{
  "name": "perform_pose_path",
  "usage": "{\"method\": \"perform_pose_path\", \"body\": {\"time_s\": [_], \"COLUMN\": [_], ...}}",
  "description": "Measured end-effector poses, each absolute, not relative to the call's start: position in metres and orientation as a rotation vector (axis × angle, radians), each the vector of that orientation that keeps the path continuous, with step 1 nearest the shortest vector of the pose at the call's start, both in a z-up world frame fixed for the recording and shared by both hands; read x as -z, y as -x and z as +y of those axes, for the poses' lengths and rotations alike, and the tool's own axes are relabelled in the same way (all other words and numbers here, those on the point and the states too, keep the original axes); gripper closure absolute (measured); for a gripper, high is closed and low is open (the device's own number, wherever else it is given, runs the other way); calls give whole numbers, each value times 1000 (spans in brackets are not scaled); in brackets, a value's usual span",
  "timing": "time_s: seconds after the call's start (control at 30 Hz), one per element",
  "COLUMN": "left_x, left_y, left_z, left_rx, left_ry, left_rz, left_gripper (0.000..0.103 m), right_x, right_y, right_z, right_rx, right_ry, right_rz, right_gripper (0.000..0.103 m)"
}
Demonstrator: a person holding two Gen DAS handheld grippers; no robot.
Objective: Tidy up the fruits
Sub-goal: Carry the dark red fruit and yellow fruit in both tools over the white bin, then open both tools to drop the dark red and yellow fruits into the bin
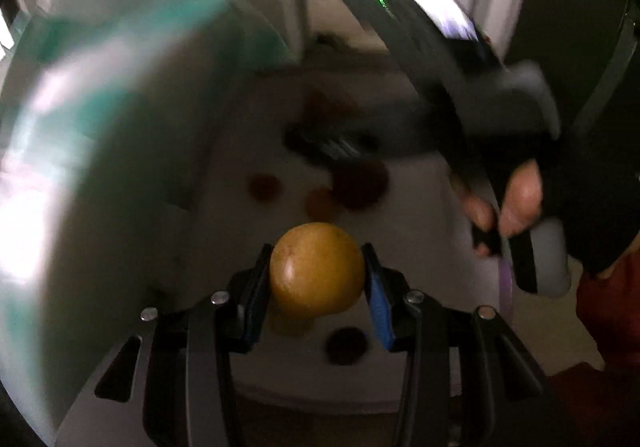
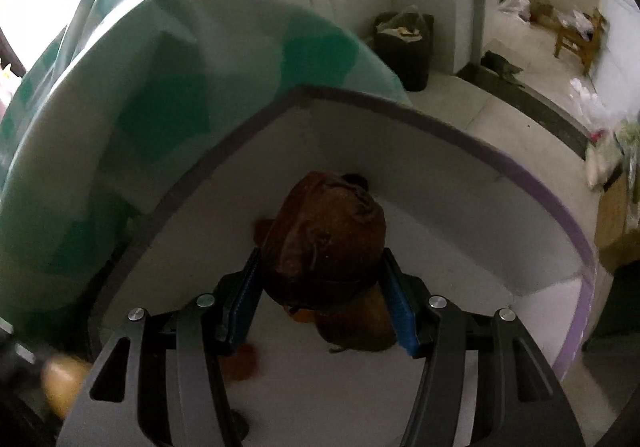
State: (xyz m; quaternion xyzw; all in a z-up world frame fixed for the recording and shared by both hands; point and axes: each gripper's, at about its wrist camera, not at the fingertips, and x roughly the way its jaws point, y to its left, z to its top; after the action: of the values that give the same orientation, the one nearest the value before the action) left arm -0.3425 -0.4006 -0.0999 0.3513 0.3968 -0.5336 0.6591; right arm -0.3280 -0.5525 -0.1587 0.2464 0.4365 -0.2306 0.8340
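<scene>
Left gripper (image 1: 316, 279) clamps a round yellow fruit (image 1: 317, 269) between its blue pads, above the white box (image 1: 256, 151); its skin is smooth with a dull shine. Right gripper (image 2: 322, 287) pinches a wrinkled reddish-brown fruit (image 2: 326, 231), dark at its tip, over the same white box (image 2: 460, 215) with its purple rim. Below lie several small dark and orange fruits (image 1: 320, 203), blurred. Beyond, a green-and-white cloth (image 2: 160, 87) drapes beside the box, and a dark bin (image 2: 404, 47) stands on the tiled floor.
</scene>
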Motion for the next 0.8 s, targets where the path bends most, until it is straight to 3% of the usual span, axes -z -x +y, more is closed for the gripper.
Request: {"method": "perform_pose_path", "body": {"time_s": [0.2, 0.6, 0.63, 0.77, 0.8], "left_x": [160, 181, 181, 171, 167], "left_y": [337, 333, 334, 334, 334], "left_z": [-421, -426, -426, -418, -416], "left_rx": [1216, 1202, 1203, 1239, 1250], "left_ry": [-800, -768, -769, -723, -713], "left_rz": [1117, 1156, 1155, 1114, 1101], "left_gripper": [60, 59, 57, 28, 26], "right_x": [176, 197, 197, 206, 208], "right_y": [293, 274, 274, 276, 276], "right_z": [-551, -538, -539, -549, -550], "right_rx": [436, 432, 429, 423, 426], "right_ry": [-466, -425, -435, -496, -511], "right_rz": [1019, 1097, 1100, 1118, 1124], "right_gripper": [47, 47, 46, 45, 44]}}
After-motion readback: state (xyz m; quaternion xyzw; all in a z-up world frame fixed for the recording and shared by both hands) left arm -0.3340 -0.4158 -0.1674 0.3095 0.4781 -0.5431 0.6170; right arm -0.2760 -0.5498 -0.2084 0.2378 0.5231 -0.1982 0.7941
